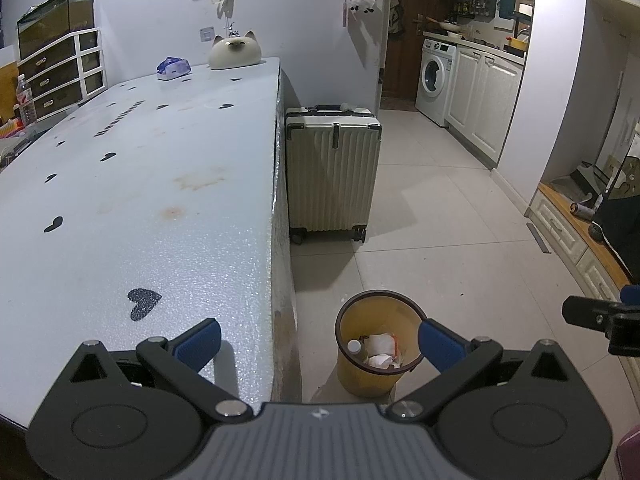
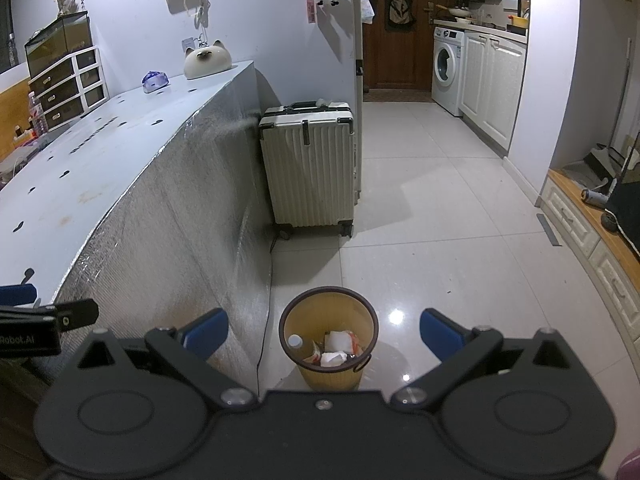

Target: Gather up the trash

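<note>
A yellow trash bin (image 1: 372,376) (image 2: 330,376) stands on the tiled floor beside the table's end. Inside lie a bottle with a white cap (image 1: 354,346) (image 2: 296,341) and crumpled white and orange wrappers (image 1: 382,350) (image 2: 338,346). My left gripper (image 1: 320,340) is open and empty, its left finger over the table corner, its right finger at the bin's rim. My right gripper (image 2: 324,330) is open and empty, hovering above and in front of the bin. Each gripper's side shows at the edge of the other's view.
A long pale table (image 1: 140,184) with black heart marks holds a cat-shaped ornament (image 1: 235,51) and a blue tissue pack (image 1: 173,68) at its far end. A cream suitcase (image 1: 332,172) stands past the bin. Kitchen cabinets and a washing machine (image 1: 436,76) lie beyond.
</note>
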`<action>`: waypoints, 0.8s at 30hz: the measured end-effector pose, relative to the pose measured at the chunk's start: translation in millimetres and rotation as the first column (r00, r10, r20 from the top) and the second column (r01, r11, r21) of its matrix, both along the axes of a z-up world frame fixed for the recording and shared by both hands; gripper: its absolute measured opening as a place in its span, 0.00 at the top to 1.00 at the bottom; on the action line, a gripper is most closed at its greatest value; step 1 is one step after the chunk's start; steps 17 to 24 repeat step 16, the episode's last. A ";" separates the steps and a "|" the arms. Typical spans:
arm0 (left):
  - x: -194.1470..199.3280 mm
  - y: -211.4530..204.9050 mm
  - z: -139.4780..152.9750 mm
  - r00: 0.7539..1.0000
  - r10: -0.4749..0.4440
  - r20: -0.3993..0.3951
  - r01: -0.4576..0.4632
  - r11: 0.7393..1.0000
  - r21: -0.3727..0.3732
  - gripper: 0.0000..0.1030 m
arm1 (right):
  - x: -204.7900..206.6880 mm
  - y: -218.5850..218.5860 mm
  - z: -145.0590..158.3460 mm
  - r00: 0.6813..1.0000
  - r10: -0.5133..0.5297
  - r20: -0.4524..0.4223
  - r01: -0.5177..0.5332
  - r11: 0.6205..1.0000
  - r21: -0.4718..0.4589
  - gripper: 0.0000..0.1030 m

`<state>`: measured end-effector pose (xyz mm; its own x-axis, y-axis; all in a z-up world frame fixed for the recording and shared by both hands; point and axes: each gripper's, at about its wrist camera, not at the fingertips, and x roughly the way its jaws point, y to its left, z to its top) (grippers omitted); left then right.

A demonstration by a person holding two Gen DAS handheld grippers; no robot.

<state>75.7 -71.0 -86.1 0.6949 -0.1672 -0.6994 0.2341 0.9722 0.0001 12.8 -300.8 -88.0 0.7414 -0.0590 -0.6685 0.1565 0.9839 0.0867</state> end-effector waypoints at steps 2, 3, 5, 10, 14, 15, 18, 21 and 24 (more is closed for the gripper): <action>0.0 0.1 0.0 1.000 -0.001 0.000 0.001 1.000 0.000 0.00 | -0.1 -0.2 0.0 1.000 0.001 0.000 -0.001 1.000 0.001 0.00; -0.1 0.1 0.1 1.000 -0.002 0.000 0.002 1.000 0.000 0.00 | 0.1 0.0 0.0 1.000 0.000 0.000 0.000 1.000 0.000 0.00; 0.0 -0.3 -0.3 1.000 -0.002 0.003 0.002 1.000 0.003 0.00 | 0.2 0.2 0.0 1.000 0.000 0.000 0.000 1.000 0.000 0.00; -1.2 -1.5 -0.6 1.000 0.001 0.009 -0.001 1.000 0.008 0.00 | -0.3 0.3 -0.4 1.000 0.000 0.000 0.000 1.000 0.000 0.00; -2.6 -2.9 -0.5 1.000 0.003 0.011 -0.003 1.000 0.009 0.00 | -0.2 0.1 -0.4 1.000 0.000 0.000 0.000 1.000 0.000 0.00; -3.0 -3.1 -0.4 1.000 0.002 0.012 -0.002 1.000 0.009 0.00 | -0.2 0.0 -0.3 1.000 0.001 0.000 -0.001 1.000 0.001 0.00; -3.1 -3.4 0.0 1.000 0.001 0.012 -0.001 1.000 0.008 0.00 | -0.2 0.1 -0.3 1.000 0.000 0.000 0.000 1.000 0.001 0.00; -3.1 -3.4 0.0 1.000 0.001 0.012 -0.001 1.000 0.008 0.00 | -0.2 0.1 -0.3 1.000 0.000 0.000 0.000 1.000 0.001 0.00; -3.1 -3.4 0.0 1.000 0.001 0.012 -0.001 1.000 0.008 0.00 | -0.2 0.1 -0.3 1.000 0.000 0.000 0.000 1.000 0.001 0.00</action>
